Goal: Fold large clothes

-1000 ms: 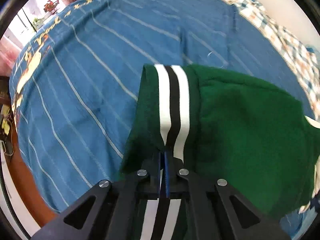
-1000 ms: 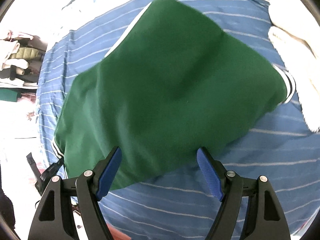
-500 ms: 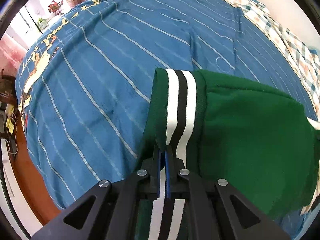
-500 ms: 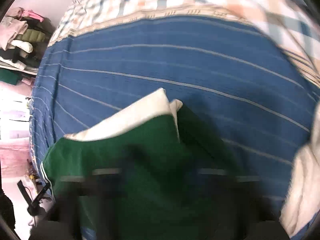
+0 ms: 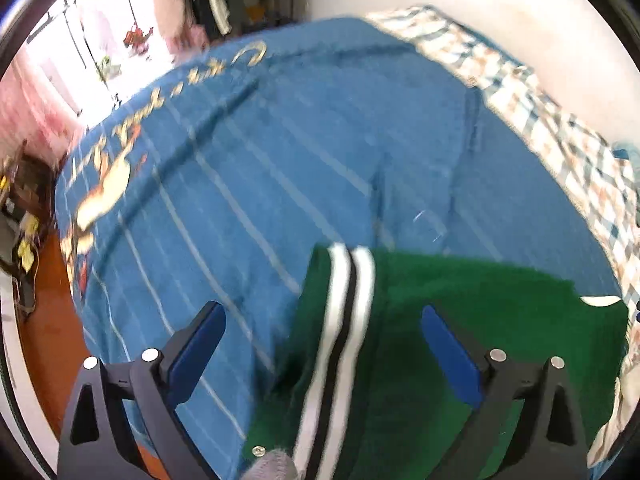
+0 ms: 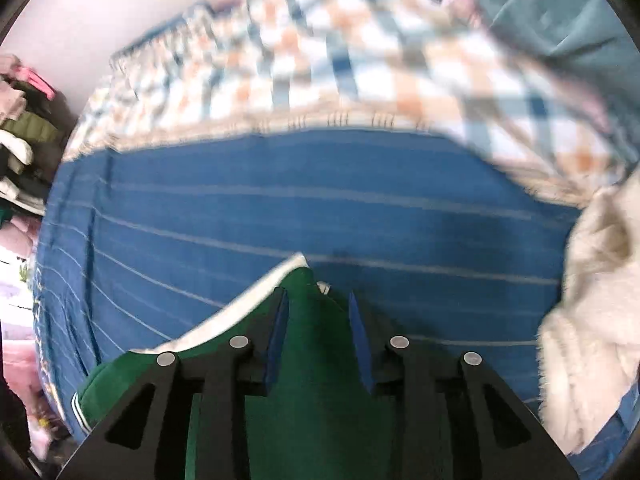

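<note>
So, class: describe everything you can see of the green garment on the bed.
The green garment looks like soft, thick knit, with a white-black-white striped band and white edging. It lies folded on the blue striped bedspread. The left gripper hangs open over it; the right gripper has a green fold between its narrowed fingers.

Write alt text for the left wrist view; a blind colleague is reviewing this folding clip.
The left gripper hangs open above a green garment with a white-and-black striped band, lying on a blue striped bedspread. A plaid blanket edges the bed at right; the picture is motion-blurred.
</note>
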`<state>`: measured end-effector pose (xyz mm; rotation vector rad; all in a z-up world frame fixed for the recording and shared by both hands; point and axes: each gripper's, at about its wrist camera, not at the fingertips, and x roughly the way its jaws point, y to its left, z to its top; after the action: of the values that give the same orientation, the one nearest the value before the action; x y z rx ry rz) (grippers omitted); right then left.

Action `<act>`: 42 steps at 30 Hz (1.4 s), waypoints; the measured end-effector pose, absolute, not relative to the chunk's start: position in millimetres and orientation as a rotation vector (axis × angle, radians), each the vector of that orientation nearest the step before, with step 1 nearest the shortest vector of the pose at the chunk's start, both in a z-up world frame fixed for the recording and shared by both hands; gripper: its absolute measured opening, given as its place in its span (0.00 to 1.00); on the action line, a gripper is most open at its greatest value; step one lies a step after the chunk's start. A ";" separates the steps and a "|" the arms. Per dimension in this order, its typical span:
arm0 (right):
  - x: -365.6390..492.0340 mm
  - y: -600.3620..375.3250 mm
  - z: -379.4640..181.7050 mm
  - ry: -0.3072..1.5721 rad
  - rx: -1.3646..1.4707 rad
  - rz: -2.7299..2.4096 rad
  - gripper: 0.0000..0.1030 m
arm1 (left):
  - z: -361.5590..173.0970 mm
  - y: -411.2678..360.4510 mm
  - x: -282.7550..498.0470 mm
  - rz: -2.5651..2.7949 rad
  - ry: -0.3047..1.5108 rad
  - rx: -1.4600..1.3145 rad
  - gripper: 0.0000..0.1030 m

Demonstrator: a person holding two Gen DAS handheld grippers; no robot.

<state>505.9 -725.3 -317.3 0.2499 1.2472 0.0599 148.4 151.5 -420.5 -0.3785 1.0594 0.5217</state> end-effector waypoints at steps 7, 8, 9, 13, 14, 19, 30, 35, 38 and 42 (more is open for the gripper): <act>488.7 -666.9 -336.8 1.397 0.239 0.320 0.32 | -436.9 89.2 216.3 0.413 1.054 -0.279 0.98; 491.3 -656.5 -350.2 1.420 0.237 0.347 0.31 | -452.3 81.3 232.6 0.422 1.079 -0.270 0.98; 495.3 -649.7 -362.9 1.439 0.241 0.356 0.30 | -461.1 79.5 240.7 0.425 1.098 -0.271 0.98; 520.4 -638.5 -423.6 1.478 0.166 0.189 0.01 | -527.9 91.1 280.2 0.477 1.244 -0.263 0.98; 527.1 -638.5 -438.8 1.490 0.148 0.165 0.00 | -537.1 92.7 284.3 0.472 1.262 -0.247 0.98; 535.5 -650.6 -427.8 1.519 0.278 0.128 0.06 | -518.2 87.5 277.0 0.446 1.259 -0.214 0.98; 410.5 -759.7 -433.3 1.672 0.295 -0.042 0.09 | -485.6 61.3 175.0 0.490 1.295 -0.228 0.98; 383.8 -808.0 -417.1 1.537 0.682 -0.056 0.41 | -485.2 72.4 112.1 0.575 1.361 -0.396 0.98; 355.7 -815.8 -390.7 1.447 0.740 -0.029 0.69 | -479.2 77.3 65.0 0.599 1.340 -0.608 0.98; 322.5 -809.0 -384.5 1.451 0.719 -0.007 0.69 | -495.5 72.9 31.6 0.565 1.265 -0.825 0.98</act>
<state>322.5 -809.0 -384.5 0.7191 1.4509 -0.0071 31.6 72.9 -495.5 -0.8253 1.2649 0.5648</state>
